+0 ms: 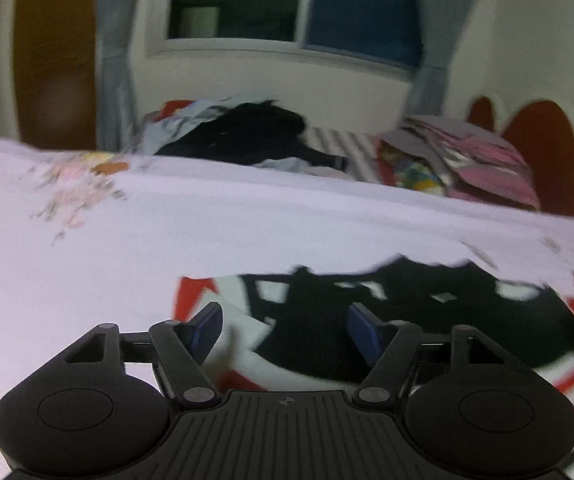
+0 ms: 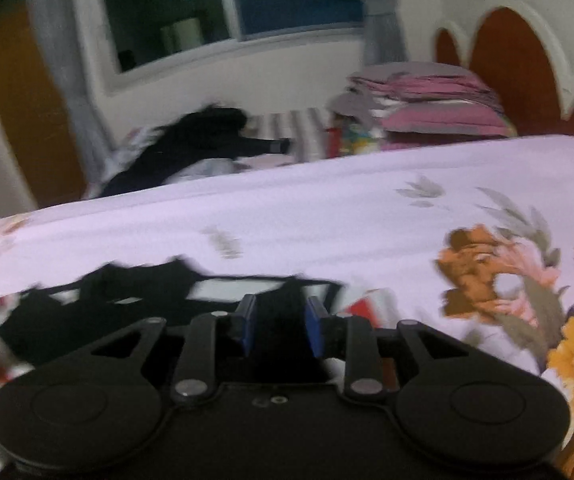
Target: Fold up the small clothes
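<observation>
A small garment [image 1: 415, 312] in black, white and red, with red stripes at one end, lies flat on the pale floral bedsheet [image 1: 247, 220]. My left gripper [image 1: 285, 326] hangs just over its near edge with blue-padded jaws wide apart and empty. In the right wrist view the same garment [image 2: 135, 292] lies at the lower left. My right gripper [image 2: 281, 326] is over its black part with jaws partly apart; black cloth shows between the pads, and I cannot tell if it is pinched.
A dark heap of clothes [image 1: 247, 132] lies at the far side of the bed. A stack of folded pink and grey linen [image 1: 467, 156] sits by the red headboard [image 1: 543, 148]. Window and curtains behind.
</observation>
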`<state>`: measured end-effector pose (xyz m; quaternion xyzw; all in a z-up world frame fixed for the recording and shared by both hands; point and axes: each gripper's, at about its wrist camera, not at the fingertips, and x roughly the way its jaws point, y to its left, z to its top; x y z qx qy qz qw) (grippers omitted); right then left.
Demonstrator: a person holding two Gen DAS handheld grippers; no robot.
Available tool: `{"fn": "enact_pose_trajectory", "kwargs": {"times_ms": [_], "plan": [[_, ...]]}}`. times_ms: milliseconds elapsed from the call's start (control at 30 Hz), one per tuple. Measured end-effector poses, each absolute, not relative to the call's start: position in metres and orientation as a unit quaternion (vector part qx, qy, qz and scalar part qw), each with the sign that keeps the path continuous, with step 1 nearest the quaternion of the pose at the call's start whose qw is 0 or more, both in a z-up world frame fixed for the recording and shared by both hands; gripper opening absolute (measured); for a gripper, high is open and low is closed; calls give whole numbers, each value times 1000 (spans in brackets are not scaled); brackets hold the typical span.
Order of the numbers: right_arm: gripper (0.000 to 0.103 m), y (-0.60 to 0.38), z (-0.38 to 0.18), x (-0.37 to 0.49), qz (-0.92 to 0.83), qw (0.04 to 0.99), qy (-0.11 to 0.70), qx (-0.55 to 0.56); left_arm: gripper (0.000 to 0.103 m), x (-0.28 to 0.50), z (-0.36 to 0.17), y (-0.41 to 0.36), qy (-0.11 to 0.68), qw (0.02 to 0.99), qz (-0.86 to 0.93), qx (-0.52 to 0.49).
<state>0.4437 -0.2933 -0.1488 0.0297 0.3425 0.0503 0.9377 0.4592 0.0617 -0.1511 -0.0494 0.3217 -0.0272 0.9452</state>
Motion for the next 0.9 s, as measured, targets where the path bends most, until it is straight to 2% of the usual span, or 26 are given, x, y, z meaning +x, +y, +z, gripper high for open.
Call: {"fn": "enact_pose_trajectory", "kwargs": {"times_ms": [267, 467, 600, 700, 733, 900], "plan": [[25, -223, -172, 419, 121, 914, 387, 3, 68, 423, -166, 7, 357, 929, -97, -15], [23, -233, -185, 407, 82, 912, 398, -59, 68, 407, -182, 30, 371, 927, -64, -3], [19, -262, -183, 402, 52, 913, 404, -35, 68, 396, -182, 62, 375, 926, -33, -24], [23, -267, -176, 394, 43, 914, 402, -8, 68, 385, -178, 67, 373, 927, -24, -22], [28, -263, -172, 388, 53, 917, 396, -2, 68, 381, -175, 65, 370, 928, -22, -23], [26, -227, -165, 363, 103, 915, 389, -14, 68, 364, -163, 42, 358, 932, -56, -32]]}}
